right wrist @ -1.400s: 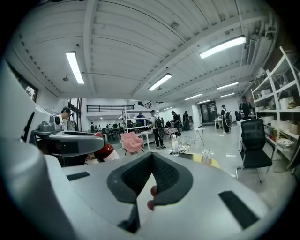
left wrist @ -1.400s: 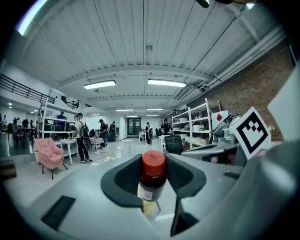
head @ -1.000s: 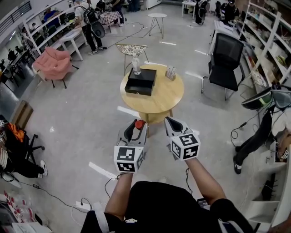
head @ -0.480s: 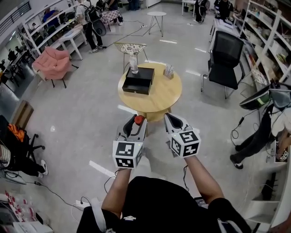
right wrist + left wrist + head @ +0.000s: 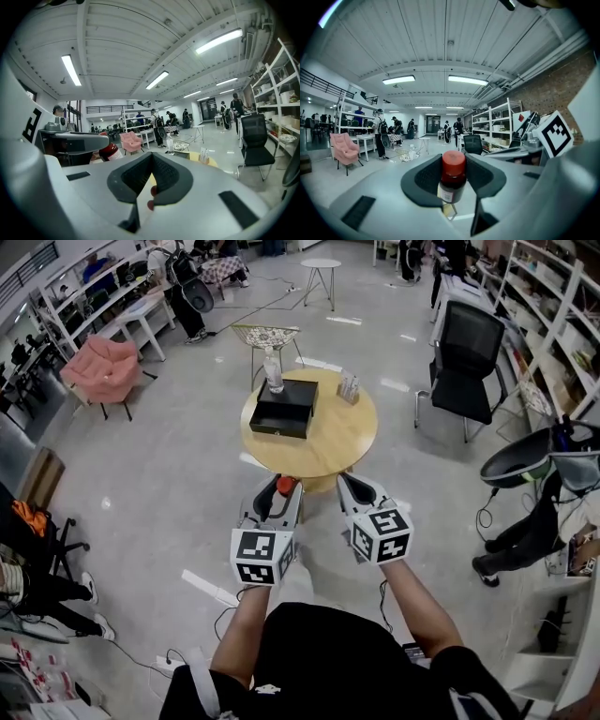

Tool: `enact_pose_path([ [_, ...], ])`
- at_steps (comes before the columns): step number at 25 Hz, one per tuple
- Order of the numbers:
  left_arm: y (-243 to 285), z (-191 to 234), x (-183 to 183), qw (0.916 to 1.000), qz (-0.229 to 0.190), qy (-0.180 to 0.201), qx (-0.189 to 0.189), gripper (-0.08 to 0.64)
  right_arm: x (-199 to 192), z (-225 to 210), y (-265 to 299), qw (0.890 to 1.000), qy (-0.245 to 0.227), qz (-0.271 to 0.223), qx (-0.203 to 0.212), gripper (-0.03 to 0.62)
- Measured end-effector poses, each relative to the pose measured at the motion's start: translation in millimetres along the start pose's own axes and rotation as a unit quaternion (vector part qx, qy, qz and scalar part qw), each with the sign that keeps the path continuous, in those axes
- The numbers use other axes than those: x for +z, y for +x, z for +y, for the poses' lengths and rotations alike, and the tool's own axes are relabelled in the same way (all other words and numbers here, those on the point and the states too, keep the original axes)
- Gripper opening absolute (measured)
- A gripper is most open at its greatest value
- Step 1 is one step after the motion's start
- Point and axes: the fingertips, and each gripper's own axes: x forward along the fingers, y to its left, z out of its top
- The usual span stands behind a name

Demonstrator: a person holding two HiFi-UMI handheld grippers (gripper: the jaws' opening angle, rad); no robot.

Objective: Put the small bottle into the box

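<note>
- The small dark-glass bottle with a red cap (image 5: 453,174) stands upright between the pads of the left tool (image 5: 280,495), which is clenched on its sides; the cap rises above the pads.
- A white label wraps the bottle's body; its print is too small to read.
- The bottle is held in the air over the grey floor, short of the round pale-wood worktop (image 5: 339,444) and well apart from the box.
- The right tool (image 5: 151,158) is just beside the left one, at the same height; its pads meet at their tips with nothing between them.
- Each tool carries a white cube with black square markers, patterns only, no letters.
- The open black rectangular box (image 5: 290,409) sits on the far left part of the worktop, its back edge near the worktop's far rim.
- A clear plastic water bottle (image 5: 274,372) stands just behind the box, and a small clear stand (image 5: 350,387) near the far right rim.
- The near and right parts of the worktop are bare wood, with its near edge closest to the tools.
- Grey floor with white tape strips lies all round the worktop.
- A black office chair (image 5: 469,354) stands to its right, a white wire chair (image 5: 268,337) behind it, and a pink armchair (image 5: 101,368) well off to the left.
</note>
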Motion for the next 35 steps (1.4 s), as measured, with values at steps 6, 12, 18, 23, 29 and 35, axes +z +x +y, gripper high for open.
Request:
enact_pose_path([
  [6, 30, 24, -3, 1.0000, 0.005, -0.007, 0.002, 0.152, 0, -13, 37, 1.000, 0.003, 0.010, 0.004, 0.002],
  [12, 69, 56, -1, 0.9999, 0.010, -0.013, 0.004, 0.152, 6, -25, 86, 1.000, 0.002, 0.018, 0.010, 0.002],
  [18, 108, 93, 6, 0.9997, 0.016, -0.019, -0.004, 0.152, 21, -39, 138, 1.000, 0.005, 0.024, 0.006, 0.002],
  [23, 135, 126, 17, 0.9994, 0.013, -0.030, -0.015, 0.152, 33, -44, 182, 1.000, 0.005, 0.031, 0.001, 0.002],
  [29, 160, 177, 25, 0.9998, 0.016, -0.009, -0.010, 0.152, 50, -38, 241, 0.999, 0.001, 0.038, 0.000, 0.002],
  [35, 183, 231, 32, 0.9997, 0.013, -0.016, -0.011, 0.152, 63, -29, 297, 0.999, -0.007, 0.042, 0.002, 0.002],
])
